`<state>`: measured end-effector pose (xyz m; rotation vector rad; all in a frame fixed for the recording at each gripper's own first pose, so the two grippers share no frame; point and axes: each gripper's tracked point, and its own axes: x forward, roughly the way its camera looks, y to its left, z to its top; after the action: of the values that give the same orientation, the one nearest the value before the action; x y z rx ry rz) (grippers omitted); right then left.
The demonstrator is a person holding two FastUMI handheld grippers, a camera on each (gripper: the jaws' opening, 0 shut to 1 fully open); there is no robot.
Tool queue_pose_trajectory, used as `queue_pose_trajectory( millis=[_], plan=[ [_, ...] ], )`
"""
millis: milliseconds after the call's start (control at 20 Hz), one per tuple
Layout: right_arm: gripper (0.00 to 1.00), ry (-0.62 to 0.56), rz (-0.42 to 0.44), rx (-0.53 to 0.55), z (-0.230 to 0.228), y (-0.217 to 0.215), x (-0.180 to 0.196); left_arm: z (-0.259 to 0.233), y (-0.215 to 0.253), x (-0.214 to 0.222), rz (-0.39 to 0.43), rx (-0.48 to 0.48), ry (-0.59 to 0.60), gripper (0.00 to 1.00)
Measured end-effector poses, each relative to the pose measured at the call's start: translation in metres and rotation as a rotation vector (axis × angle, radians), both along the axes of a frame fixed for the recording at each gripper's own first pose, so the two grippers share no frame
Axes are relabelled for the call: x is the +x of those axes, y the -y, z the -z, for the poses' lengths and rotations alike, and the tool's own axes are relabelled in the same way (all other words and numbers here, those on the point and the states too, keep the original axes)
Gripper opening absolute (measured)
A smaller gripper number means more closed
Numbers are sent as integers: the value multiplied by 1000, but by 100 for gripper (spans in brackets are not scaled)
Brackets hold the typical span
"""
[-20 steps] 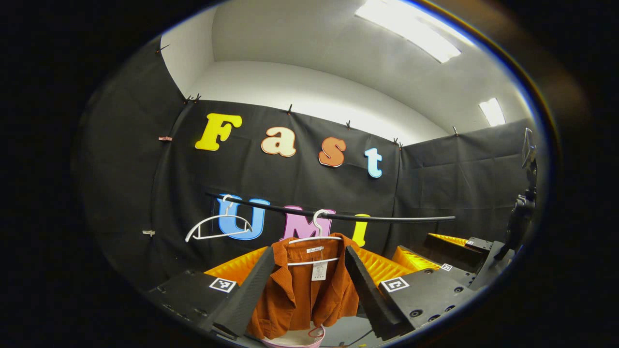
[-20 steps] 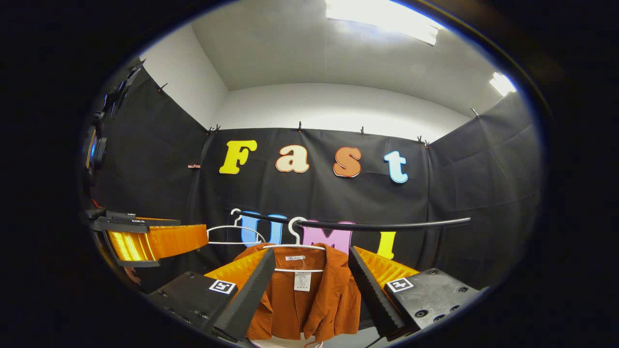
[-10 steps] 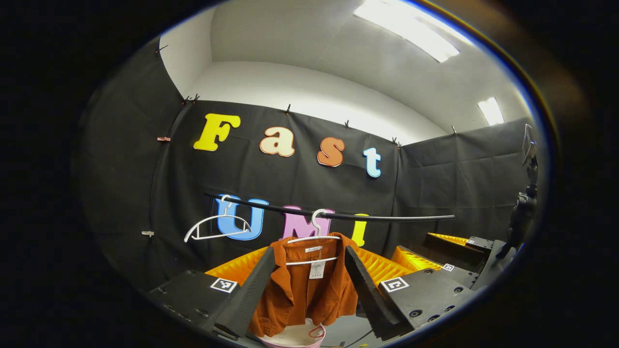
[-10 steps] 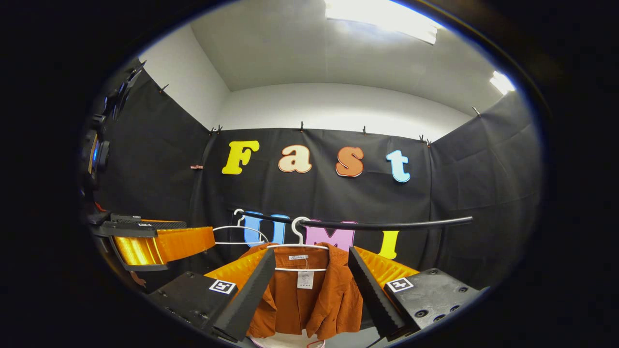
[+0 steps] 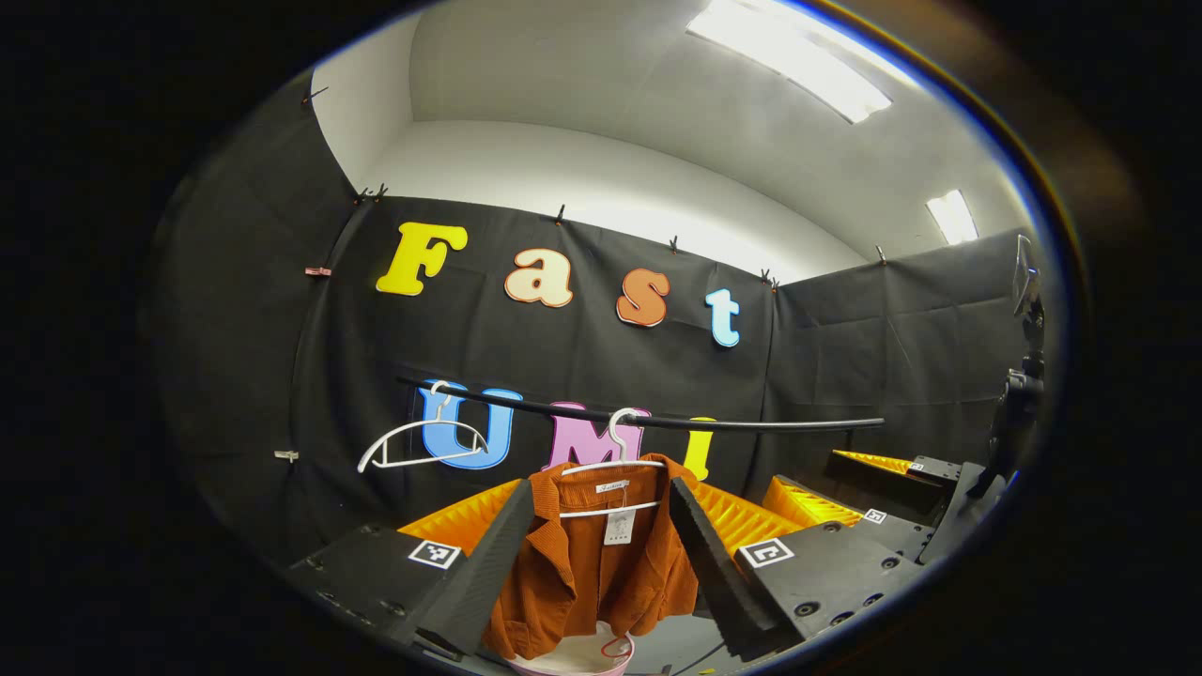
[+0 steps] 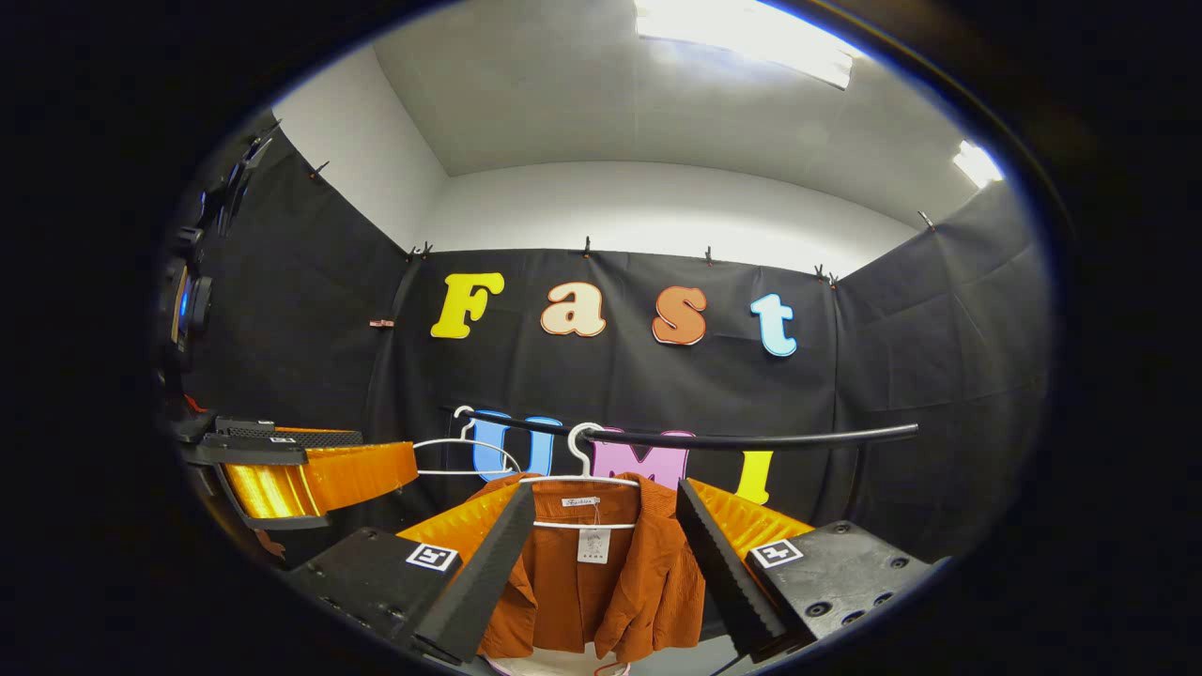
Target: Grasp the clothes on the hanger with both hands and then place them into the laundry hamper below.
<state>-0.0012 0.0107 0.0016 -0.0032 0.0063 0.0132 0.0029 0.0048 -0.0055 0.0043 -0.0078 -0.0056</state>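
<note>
The shirt (image 5: 601,563) hung lengthwise down from a white hanger (image 5: 610,465) on a black rail (image 5: 751,422), collar up and front open toward both claws. It sat ahead between the spread fingers of the left claw (image 5: 601,554) and right claw (image 6: 601,554), untouched. The hamper (image 5: 573,662) rim lay below. Black cloth walls enclosed the booth.
</note>
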Motion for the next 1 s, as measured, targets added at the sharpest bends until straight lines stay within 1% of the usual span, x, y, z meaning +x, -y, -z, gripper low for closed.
queue_pose_trajectory(
  millis=[200,450,1000],
  plan=[
    [97,-8,8,-6,1,-4,0,0,-6,-1,8,-5,0,92],
    [97,-14,38,-17,2,-7,-2,3,-11,1,32,-7,-10,92],
    [97,-63,149,-60,17,-27,-19,18,-32,-4,148,-6,-42,92]
  ],
)
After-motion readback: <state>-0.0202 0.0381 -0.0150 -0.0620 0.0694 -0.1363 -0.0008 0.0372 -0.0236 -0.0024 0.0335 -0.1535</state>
